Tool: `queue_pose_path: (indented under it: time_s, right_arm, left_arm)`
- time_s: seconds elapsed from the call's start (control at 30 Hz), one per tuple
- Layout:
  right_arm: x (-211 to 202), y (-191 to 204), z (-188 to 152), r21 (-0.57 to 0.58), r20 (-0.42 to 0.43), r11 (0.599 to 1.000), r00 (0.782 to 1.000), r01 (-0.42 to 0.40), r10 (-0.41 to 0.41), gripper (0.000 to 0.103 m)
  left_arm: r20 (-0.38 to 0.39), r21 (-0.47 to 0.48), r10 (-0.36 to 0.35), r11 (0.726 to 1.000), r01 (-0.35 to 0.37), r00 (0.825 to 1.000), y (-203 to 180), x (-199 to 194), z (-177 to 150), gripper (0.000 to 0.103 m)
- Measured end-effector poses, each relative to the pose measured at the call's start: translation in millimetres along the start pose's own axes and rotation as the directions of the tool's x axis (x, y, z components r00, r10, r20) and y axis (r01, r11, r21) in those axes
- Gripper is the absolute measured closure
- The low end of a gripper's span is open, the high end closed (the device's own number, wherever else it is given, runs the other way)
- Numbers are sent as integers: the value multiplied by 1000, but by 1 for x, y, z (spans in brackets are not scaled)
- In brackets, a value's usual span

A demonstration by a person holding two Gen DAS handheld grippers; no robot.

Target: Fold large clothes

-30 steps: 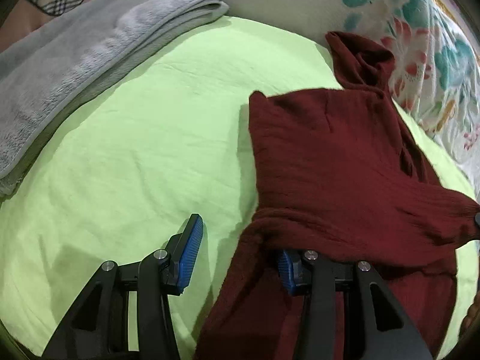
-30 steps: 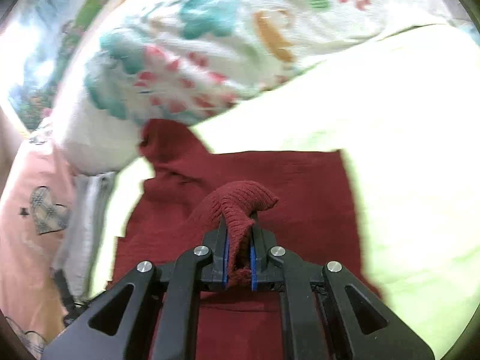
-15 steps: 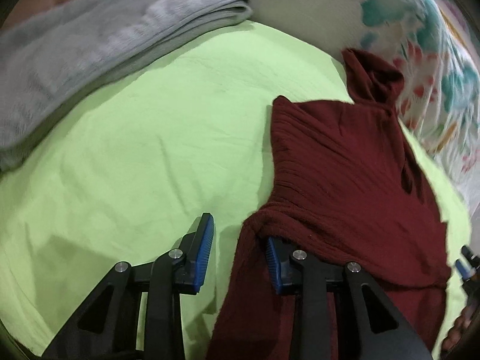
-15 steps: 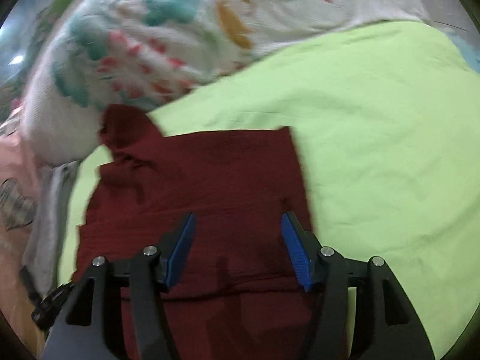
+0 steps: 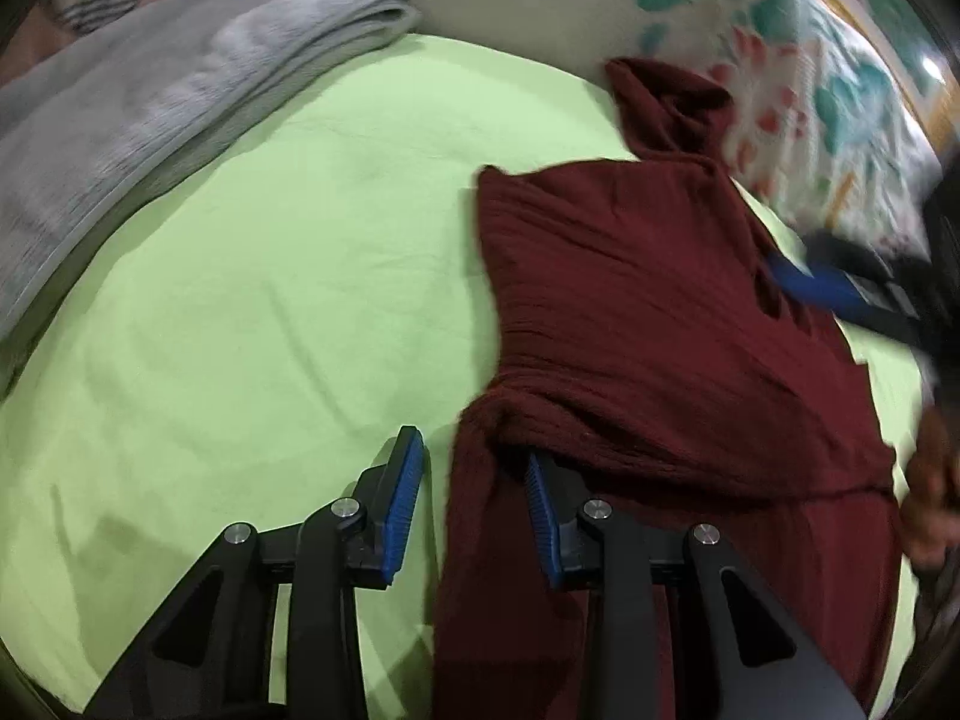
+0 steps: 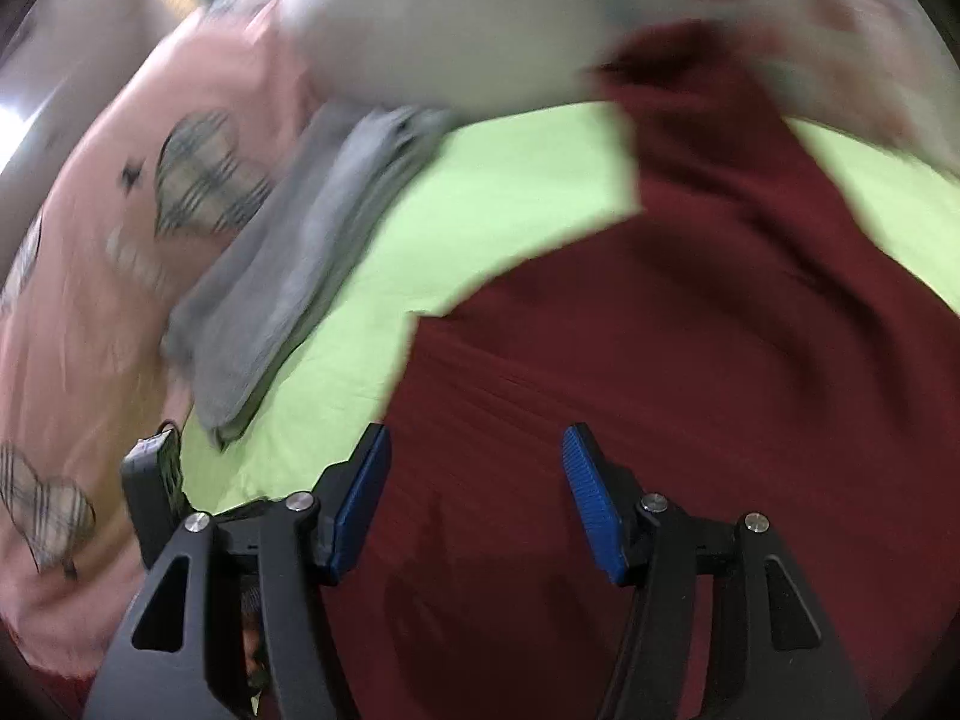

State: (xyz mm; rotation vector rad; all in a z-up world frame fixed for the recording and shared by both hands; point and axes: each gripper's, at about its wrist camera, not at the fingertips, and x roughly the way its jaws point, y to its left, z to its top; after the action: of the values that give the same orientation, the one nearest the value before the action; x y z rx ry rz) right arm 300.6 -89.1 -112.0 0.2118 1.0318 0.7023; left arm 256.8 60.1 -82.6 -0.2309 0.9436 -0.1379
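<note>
Green sheet — right claw released sweater

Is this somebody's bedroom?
Probably a bedroom, yes: a lime-green bedsheet covers a soft surface, a flowery pillow lies at its edge, and a folded grey blanket rests beside a dark red sweater.

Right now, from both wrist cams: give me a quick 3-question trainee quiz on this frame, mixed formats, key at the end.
1. True or false: the right gripper is clamped on a fold of the maroon sweater.
2. Multiple choice: what lies along the far left edge of the green sheet? A) folded grey towel B) blue jeans C) a laundry basket
3. Fill in: the left gripper has the sweater's ___ edge between its pads.

Key
1. False: its jaws stand open above the sweater, nothing between them.
2. A: the grey towel.
3. Left: the cloth sits by one pad, not pinched.
</note>
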Motion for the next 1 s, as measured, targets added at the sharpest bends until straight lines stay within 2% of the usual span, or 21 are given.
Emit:
queue_pose_path:
  time_s: [0.07,0.17,0.23,0.27,0.3,0.33,0.43,0.5,0.57,0.63,0.7,0.8,0.83,0.93,1.0]
  right_arm:
    - [37,18,23,-53,-39,998,999,-29,27,42]
    - [85,34,46,-139,-111,990,994,-2,-14,42]
    - [118,32,54,-152,-181,988,983,9,-37,43]
    - [129,30,55,-150,-215,989,976,5,-38,50]
    - [138,27,53,-149,-243,989,969,3,-39,66]
    - [144,26,52,-156,-251,988,966,17,-56,97]
    - [135,22,56,-122,-159,992,986,20,-40,97]
    - [127,14,62,-64,-79,997,996,41,-46,97]
    - [121,-1,66,22,-11,999,1000,24,-24,97]
    - [122,-10,65,92,-11,996,1000,-3,4,94]
    - [114,-20,60,146,-27,989,1000,13,-9,93]
    - [72,-25,49,159,56,987,998,-5,-4,90]
    - [47,-31,39,171,89,985,996,-4,-12,86]
    - [-6,-46,12,210,152,978,988,0,-32,75]
    - [-40,-61,-14,256,170,965,981,50,-96,73]
  left_arm:
    - [-7,42,-19,999,19,1000,-3,4,3,69]
    - [-12,43,-47,998,48,999,0,9,6,71]
    - [-4,31,-68,997,69,998,5,9,7,79]
    - [2,19,-82,996,82,997,8,9,6,89]
    - [6,11,-96,995,96,995,11,9,5,92]
    - [16,5,-100,995,100,995,13,7,4,93]
    - [77,19,-81,997,80,994,11,-5,-1,96]
    - [112,31,-44,999,41,993,8,-13,-5,96]
    - [97,27,1,1000,-4,995,6,-12,-8,97]
    - [39,17,43,999,-44,998,8,-6,-9,96]
    - [11,9,41,999,-41,999,12,-10,-13,96]
    - [1,7,49,999,-49,999,18,-27,-16,95]
    - [7,-5,42,999,-42,999,20,-34,-16,96]
    - [56,-30,-20,999,22,998,19,-52,-7,96]
    - [66,-23,-65,998,66,996,12,-54,0,96]
